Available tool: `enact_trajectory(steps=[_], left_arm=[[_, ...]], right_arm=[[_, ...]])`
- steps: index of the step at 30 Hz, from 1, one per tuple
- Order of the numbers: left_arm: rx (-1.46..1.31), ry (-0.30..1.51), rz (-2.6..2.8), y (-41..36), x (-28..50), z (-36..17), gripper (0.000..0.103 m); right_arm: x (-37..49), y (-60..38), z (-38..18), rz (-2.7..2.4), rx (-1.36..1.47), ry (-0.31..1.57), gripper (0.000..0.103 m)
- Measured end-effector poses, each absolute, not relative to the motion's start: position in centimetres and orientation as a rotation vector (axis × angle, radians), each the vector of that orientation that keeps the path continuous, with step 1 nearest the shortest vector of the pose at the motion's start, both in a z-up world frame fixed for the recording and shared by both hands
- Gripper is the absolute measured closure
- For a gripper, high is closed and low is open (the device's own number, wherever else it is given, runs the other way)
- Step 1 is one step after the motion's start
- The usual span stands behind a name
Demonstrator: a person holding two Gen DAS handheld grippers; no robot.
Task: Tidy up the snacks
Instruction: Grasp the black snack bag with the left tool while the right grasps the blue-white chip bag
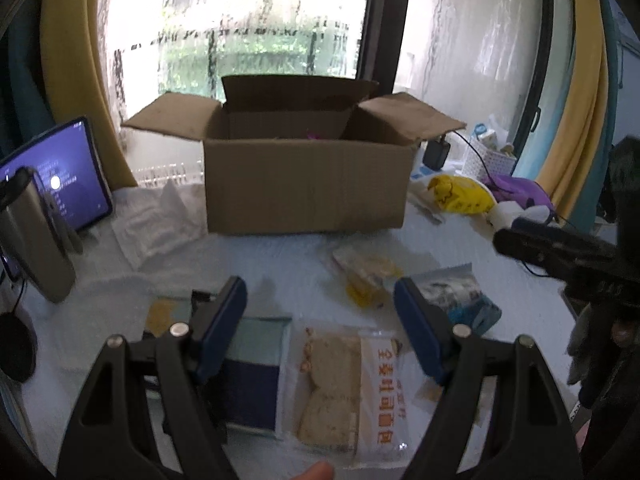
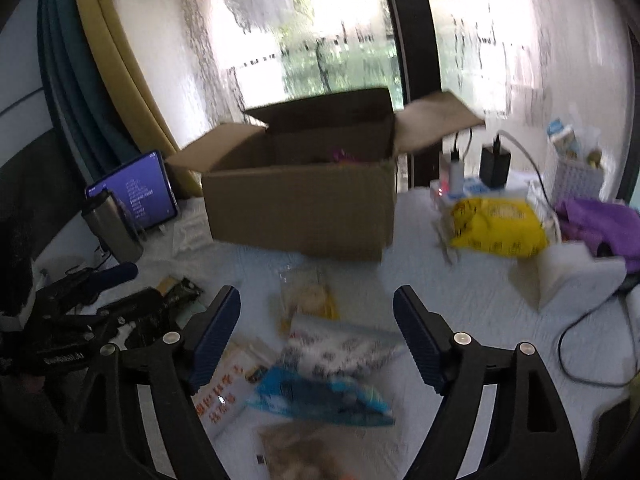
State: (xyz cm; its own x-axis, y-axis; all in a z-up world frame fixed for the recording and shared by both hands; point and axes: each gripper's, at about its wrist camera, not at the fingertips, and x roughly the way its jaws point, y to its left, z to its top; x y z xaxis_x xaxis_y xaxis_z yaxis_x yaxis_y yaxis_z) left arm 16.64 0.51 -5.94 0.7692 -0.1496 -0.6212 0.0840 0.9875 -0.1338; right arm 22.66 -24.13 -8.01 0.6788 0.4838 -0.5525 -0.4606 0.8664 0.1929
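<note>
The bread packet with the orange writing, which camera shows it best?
The left wrist view: the bread packet lies sharp and nearly whole between the open fingers. The right wrist view shows only a blurred corner of it, partly behind a finger.

A pale table (image 1: 280,264) carries an open box (image 1: 304,184) at centre, a tablet (image 1: 60,172) at left, a yellow bag (image 1: 460,194) at right, and snack packets (image 1: 344,384) at bottom

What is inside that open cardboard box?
Only a small purple-pink scrap shows above the front wall of the cardboard box. That wall hides the rest of the inside.
</note>
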Motion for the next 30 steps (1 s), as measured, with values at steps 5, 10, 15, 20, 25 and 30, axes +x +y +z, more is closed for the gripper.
enact_trajectory(steps=[5,10,15,20,25,30], left_arm=[[-0.097,0.717,-0.136,0.3,15.9,-7.8,0.026],[-0.109,0.765,-0.135,0.5,15.6,-9.7,0.026],[-0.106,0.798,-0.119,0.7,15.4,-10.7,0.026],[-0.108,0.787,-0.099,1.4,15.1,-10.2,0.026],[-0.099,0.754,-0.057,3.0,15.1,-9.1,0.026],[-0.119,0.773,0.004,5.9,15.9,-9.8,0.026]], right_arm=[[23.0,-24.9,-11.0,0.519,0.074,0.708,0.021],[23.3,-25.4,-13.4,0.518,0.122,0.766,0.02],[24.5,-25.6,-15.2,0.517,0.176,0.827,0.018],[25.3,-24.6,-16.1,0.563,0.188,0.861,0.014],[25.3,-23.2,-16.4,0.57,0.141,0.878,0.025],[24.6,-22.2,-15.7,0.597,0.098,0.849,0.03]])
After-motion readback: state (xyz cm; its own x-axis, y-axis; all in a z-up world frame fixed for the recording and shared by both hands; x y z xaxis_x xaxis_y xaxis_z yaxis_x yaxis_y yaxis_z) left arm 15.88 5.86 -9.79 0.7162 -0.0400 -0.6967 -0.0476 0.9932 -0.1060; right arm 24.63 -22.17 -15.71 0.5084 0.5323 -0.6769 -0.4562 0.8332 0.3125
